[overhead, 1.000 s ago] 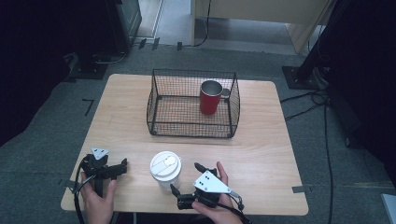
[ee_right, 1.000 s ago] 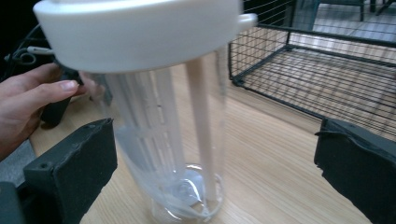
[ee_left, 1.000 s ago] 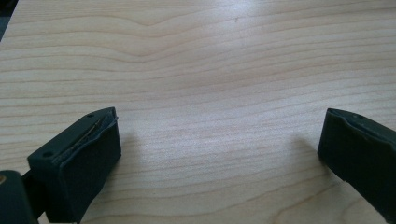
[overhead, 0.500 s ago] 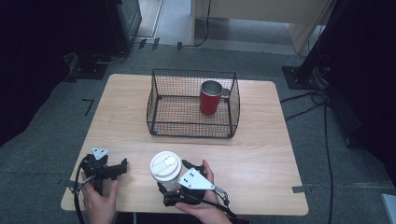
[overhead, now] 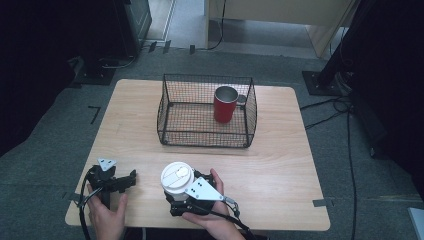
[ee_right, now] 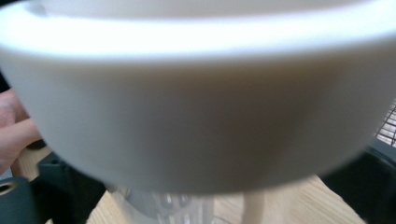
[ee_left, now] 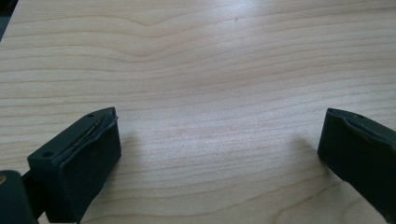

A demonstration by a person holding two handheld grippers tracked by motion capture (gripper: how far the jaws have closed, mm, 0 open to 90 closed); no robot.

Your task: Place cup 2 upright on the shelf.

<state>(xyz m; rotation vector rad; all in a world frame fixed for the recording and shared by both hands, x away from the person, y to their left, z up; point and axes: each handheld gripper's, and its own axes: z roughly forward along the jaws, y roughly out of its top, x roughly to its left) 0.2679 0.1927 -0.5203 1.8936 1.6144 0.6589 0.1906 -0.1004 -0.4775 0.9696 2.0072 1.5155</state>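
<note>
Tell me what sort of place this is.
Probably a lab or workshop set up for recording: a bare wooden table on grey carpet, cables across the floor, and dark equipment stands around it.

Wood table on grey floor. Wire basket at far centre — red mug upright in its right side. White-lidded cup near edge, centre. Black cables on floor, right.

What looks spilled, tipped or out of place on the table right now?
Nothing stands out. The lidded white cup stands upright by the right gripper, the red mug stands upright inside the wire basket, and the wood is dry.
</note>
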